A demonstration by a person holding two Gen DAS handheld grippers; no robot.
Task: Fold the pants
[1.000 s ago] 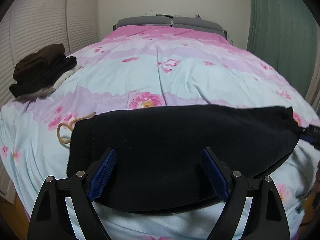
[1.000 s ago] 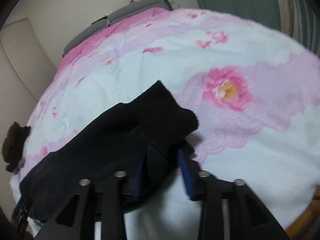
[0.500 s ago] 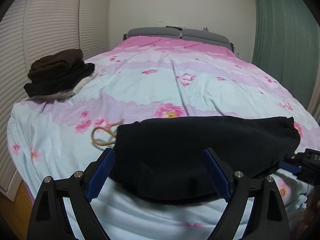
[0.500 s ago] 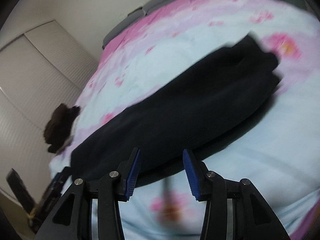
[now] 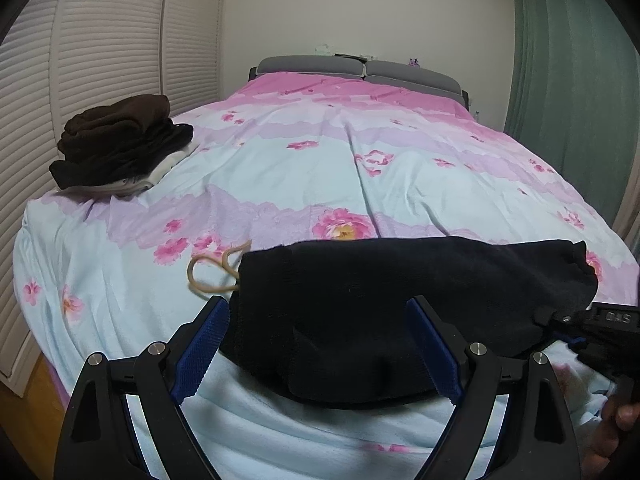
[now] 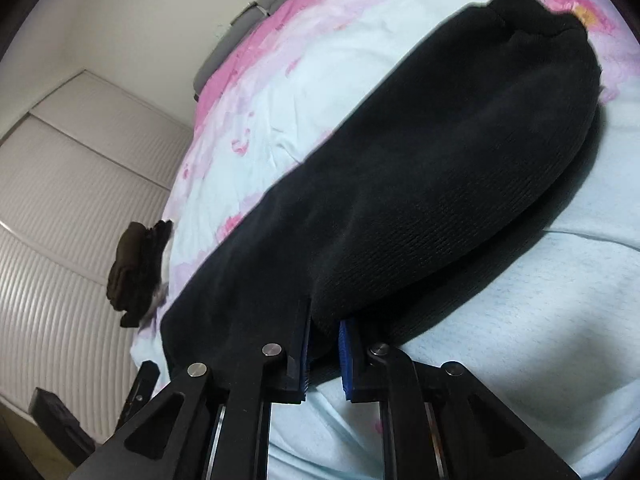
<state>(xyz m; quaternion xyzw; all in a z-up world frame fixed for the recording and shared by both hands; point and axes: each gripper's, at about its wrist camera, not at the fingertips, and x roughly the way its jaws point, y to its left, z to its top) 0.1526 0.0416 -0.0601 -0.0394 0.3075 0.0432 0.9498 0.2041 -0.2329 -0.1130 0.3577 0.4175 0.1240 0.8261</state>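
Black pants (image 5: 400, 312), thick fuzzy knit with visible ribbing in the right wrist view, folded into a long flat band lying crosswise at the near end of the bed (image 5: 320, 168). Edges are rounded and soft, with a thick rolled fold along the near side. Tan drawstring (image 5: 212, 276) loops out of the waistband end on the left, lying loose on the sheet. Bedcover is smooth cotton with light wrinkles, pale blue with lilac bands and pink flowers, turning solid pink toward the grey padded headboard (image 5: 360, 70). Stack of folded dark brown and black clothes (image 5: 120, 144) on something white sits at the far left edge of the bed, well apart from the pants. White louvred doors (image 5: 100, 60) on the left, green curtain (image 5: 568, 100) on the right. Left gripper (image 5: 318, 344) is level, aimed along the bed, jaws spread wide and straddling the near fold of the pants, holding nothing. Right gripper (image 6: 325, 350) is rolled hard to one side, low at the pants' other end, blue pads close together with a pinch of the black edge between them.
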